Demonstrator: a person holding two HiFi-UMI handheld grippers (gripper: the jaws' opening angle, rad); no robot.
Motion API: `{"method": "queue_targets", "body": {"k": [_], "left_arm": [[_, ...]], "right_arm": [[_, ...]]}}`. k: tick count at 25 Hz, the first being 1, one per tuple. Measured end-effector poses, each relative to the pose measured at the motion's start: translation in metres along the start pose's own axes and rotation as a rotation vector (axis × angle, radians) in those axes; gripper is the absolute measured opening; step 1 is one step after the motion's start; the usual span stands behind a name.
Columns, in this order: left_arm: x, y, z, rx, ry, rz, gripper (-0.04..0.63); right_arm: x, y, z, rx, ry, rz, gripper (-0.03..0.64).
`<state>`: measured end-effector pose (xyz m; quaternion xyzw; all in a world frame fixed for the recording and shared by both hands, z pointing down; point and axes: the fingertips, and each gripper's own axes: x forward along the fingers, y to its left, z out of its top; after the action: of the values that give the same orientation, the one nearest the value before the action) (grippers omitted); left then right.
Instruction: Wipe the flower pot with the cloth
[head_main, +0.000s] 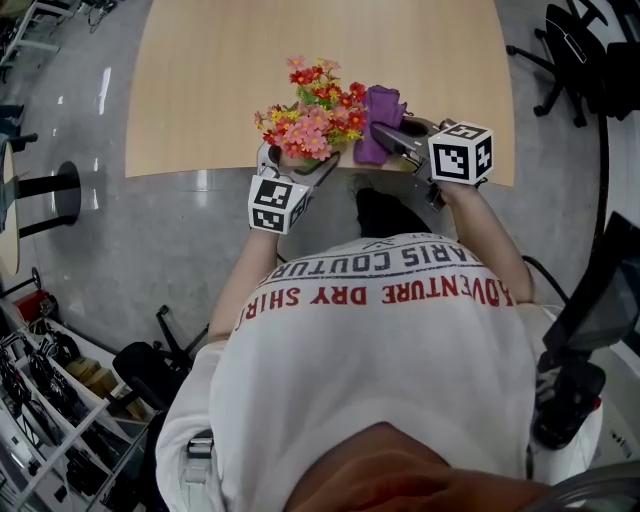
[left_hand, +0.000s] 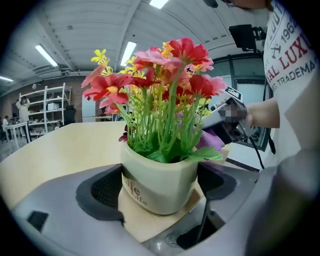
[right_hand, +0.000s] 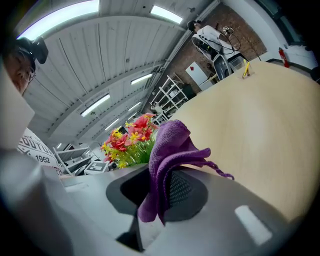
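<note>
A cream flower pot (left_hand: 159, 186) with printed lettering holds red, pink and yellow flowers (left_hand: 160, 75). My left gripper (left_hand: 161, 184) is closed on the pot, a pad pressing each side. From the head view the flowers (head_main: 312, 110) hide the pot at the table's near edge, with the left gripper (head_main: 300, 165) under them. A purple cloth (right_hand: 167, 160) is pinched between the jaws of my right gripper (right_hand: 161, 187) and sticks up above them. In the head view the cloth (head_main: 378, 122) hangs just right of the flowers, held by the right gripper (head_main: 385, 135).
The light wooden table (head_main: 230, 70) stretches away behind the pot. Grey floor lies to the left, and office chairs (head_main: 580, 50) stand at the far right. Shelving (head_main: 60, 400) sits at the lower left. My own body fills the lower head view.
</note>
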<state>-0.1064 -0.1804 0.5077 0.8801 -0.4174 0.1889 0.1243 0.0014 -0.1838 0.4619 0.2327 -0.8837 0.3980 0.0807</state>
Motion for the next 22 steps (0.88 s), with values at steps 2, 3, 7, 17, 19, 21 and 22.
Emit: {"method": "queue_targets", "body": {"k": [2, 3, 7, 17, 19, 21, 22], "left_arm": [[-0.003, 0.002, 0.000, 0.013, -0.002, -0.020, 0.479], [-0.005, 0.003, 0.000, 0.017, -0.007, -0.026, 0.478], [-0.008, 0.003, 0.001, 0.015, -0.020, -0.035, 0.479], [0.033, 0.004, 0.002, 0.025, 0.005, -0.057, 0.478], [0.033, 0.003, 0.002, 0.028, 0.014, -0.064, 0.479], [0.033, 0.003, 0.002, 0.031, 0.017, -0.073, 0.479], [0.032, 0.004, 0.002, 0.033, 0.019, -0.076, 0.479]], "right_arm": [[0.007, 0.007, 0.004, -0.004, 0.003, 0.021, 0.044], [0.011, 0.010, 0.005, -0.006, 0.005, 0.031, 0.044], [0.023, 0.015, 0.005, -0.006, 0.022, 0.061, 0.044], [0.053, -0.037, 0.007, -0.016, 0.122, 0.040, 0.043], [0.056, -0.047, 0.000, -0.042, 0.180, -0.015, 0.043], [0.061, -0.055, -0.007, -0.071, 0.240, -0.072, 0.043], [0.063, -0.059, -0.011, -0.080, 0.268, -0.096, 0.043]]}}
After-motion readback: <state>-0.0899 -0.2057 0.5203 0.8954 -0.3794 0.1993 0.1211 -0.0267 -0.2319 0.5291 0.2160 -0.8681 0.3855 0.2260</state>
